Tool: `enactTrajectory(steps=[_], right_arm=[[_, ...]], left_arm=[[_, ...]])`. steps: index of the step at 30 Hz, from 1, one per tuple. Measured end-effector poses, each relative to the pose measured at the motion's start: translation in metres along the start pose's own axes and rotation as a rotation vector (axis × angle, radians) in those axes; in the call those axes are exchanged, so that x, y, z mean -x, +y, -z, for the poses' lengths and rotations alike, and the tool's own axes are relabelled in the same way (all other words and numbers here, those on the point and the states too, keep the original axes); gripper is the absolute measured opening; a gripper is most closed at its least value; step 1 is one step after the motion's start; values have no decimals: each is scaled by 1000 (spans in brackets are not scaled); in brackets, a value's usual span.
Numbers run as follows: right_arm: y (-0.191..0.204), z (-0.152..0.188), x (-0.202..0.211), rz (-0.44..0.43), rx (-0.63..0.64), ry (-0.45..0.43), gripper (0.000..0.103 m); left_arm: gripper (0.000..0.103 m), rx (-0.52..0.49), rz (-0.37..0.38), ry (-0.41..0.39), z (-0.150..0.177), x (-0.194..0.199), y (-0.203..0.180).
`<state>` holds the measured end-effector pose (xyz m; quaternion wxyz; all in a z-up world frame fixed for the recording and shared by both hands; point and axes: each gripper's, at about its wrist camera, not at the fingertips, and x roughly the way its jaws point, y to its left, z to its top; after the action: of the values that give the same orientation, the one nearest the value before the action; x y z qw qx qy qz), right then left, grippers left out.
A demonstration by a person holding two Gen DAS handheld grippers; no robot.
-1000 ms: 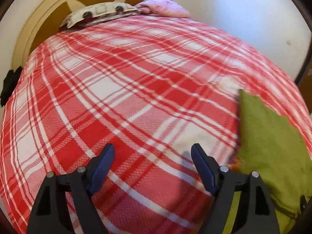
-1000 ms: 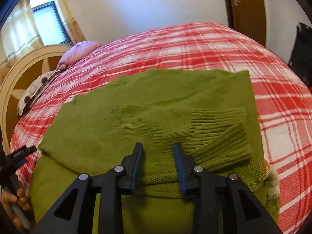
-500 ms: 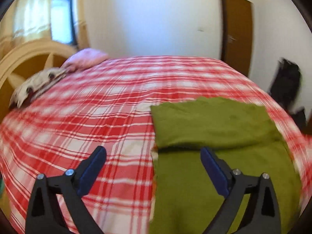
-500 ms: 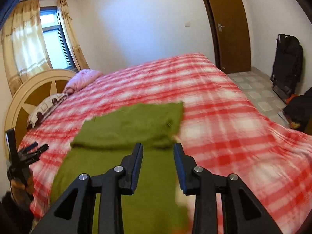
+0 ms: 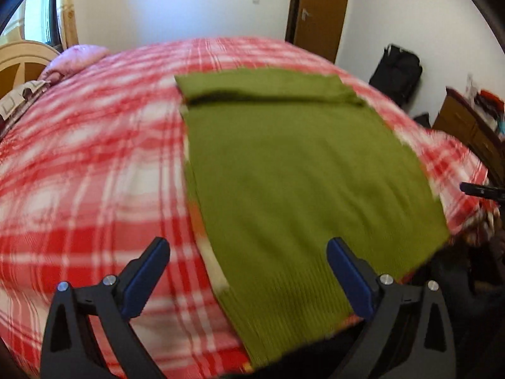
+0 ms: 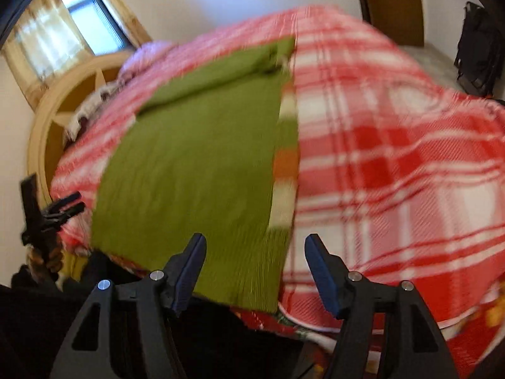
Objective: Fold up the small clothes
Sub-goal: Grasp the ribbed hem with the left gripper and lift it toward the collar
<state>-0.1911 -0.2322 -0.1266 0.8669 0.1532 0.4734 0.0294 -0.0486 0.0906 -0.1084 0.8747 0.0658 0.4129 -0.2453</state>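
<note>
A green knit sweater [image 5: 300,170] lies flat on the red and white plaid bedspread [image 5: 88,164], its far end folded over on itself. It also shows in the right wrist view [image 6: 195,170], with a striped edge along its right side. My left gripper [image 5: 247,273] is open and empty above the sweater's near ribbed hem, at its left edge. My right gripper [image 6: 255,267] is open and empty above the hem's right corner at the bed's near edge.
A pink pillow [image 5: 75,63] and a patterned pillow [image 5: 19,101] lie by the cream headboard [image 6: 47,126]. A brown door [image 5: 318,9], a black bag [image 5: 396,72] and a wooden cabinet [image 5: 467,132] stand beyond the bed. The other gripper shows at the left edge [image 6: 47,218].
Both grippers have pulled back from the sweater's far end to its near hem. The right gripper has opened wider. The left view has swung from the headboard towards the door.
</note>
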Motion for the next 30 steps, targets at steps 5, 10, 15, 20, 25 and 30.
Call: enactTrajectory(steps=[5, 10, 15, 20, 25, 30], right_arm=[[-15, 11, -23, -71, -110, 63, 66], [-2, 22, -42, -76, -82, 124, 66], [3, 25, -60, -117, -103, 184, 39], [4, 25, -66, -132, -120, 183, 38], [15, 24, -68, -169, -105, 179, 13], [24, 16, -54, -234, -96, 149, 9]], left_arm=[[102, 81, 67, 44, 30, -7, -1], [99, 123, 102, 89, 38, -21, 1], [87, 181, 149, 68, 42, -19, 11], [74, 246, 234, 120, 52, -27, 16], [47, 227, 245, 158, 59, -36, 5], [8, 226, 271, 144, 54, -29, 3]])
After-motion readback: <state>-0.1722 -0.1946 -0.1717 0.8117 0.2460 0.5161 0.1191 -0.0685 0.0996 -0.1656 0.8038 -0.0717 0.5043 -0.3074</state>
